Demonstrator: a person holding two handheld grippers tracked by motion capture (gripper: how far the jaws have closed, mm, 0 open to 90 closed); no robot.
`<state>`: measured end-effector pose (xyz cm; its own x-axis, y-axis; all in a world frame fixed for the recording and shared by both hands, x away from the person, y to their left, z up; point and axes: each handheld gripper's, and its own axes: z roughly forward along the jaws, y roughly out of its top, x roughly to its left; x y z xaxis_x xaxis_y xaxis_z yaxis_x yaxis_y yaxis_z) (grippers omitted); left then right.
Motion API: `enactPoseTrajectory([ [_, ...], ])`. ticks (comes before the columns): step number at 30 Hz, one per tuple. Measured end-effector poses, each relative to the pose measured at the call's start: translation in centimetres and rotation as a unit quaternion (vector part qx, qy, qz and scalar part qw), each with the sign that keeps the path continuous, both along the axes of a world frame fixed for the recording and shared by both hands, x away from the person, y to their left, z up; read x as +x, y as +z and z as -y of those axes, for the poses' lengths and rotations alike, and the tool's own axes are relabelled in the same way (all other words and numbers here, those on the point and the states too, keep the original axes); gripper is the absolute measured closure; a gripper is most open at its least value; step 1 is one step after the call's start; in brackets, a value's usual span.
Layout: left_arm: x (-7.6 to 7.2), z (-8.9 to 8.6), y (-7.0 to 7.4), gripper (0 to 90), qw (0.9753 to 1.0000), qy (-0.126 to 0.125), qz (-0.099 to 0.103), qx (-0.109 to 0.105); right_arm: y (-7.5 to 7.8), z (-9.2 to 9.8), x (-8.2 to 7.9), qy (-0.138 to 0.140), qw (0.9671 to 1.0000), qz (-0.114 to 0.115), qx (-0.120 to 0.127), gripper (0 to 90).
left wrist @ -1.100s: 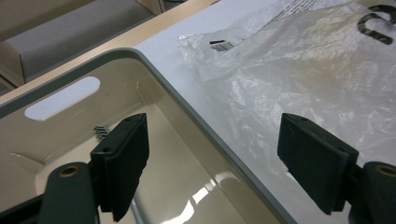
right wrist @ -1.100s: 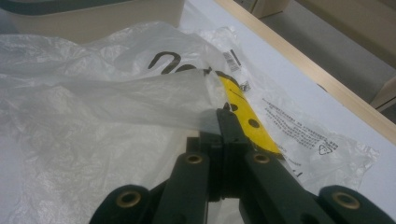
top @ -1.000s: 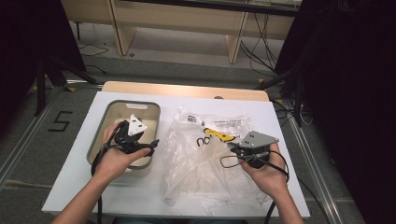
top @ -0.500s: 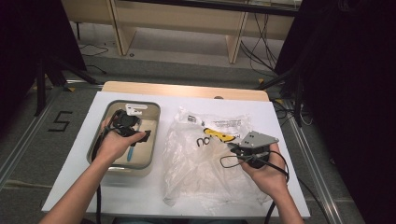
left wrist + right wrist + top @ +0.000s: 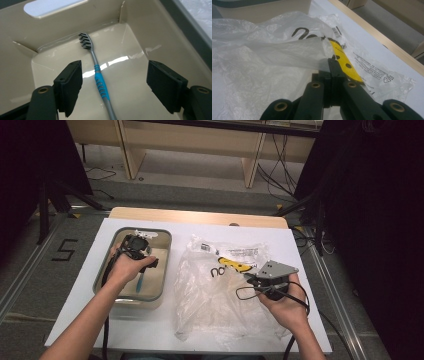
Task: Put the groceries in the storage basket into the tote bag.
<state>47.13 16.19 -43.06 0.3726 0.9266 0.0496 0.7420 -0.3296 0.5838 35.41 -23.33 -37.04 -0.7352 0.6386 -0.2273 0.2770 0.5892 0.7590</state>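
Observation:
A toothbrush [image 5: 100, 81] with a grey and blue handle and dark bristles lies flat on the floor of a beige bin [image 5: 140, 27]. My left gripper [image 5: 116, 85] hangs open just above it, one jaw on each side of the handle, touching nothing. In the high view the left gripper [image 5: 145, 265] is inside the bin [image 5: 167, 265], over the toothbrush [image 5: 139, 282]. A crumpled clear plastic bag [image 5: 215, 300] with black and yellow print lies right of the bin. My right gripper [image 5: 333, 65] is shut on a fold of the plastic bag [image 5: 274, 50], lifting it slightly.
The bin and bag rest on a white tabletop [image 5: 90, 285] with a wooden strip [image 5: 200, 216] along its far edge. Cables trail from both grippers toward the near edge. Grey floor with a painted number lies to the left.
The left hand has turned and shifted toward the bin's far end, so the gripper now points down into it. The right gripper and the bag have stayed still.

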Motion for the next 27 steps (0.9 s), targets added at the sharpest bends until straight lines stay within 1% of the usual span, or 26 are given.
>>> enactPoseTrajectory([
  [4,0.4,0.0,-0.6,28.8,0.9999,0.006,-0.012,0.005,0.0,0.0,0.0,0.001,1.0,0.0,-0.001,90.0],
  [15,1.0,-0.4,-2.1,30.2,0.9988,0.023,-0.042,0.008,-0.1,-0.1,0.0,0.003,1.0,-0.004,-0.002,90.0],
  [27,1.4,-0.8,-3.3,33.4,0.9972,0.035,-0.066,0.006,-0.1,-0.1,0.0,0.003,1.0,-0.004,-0.004,90.0],
])
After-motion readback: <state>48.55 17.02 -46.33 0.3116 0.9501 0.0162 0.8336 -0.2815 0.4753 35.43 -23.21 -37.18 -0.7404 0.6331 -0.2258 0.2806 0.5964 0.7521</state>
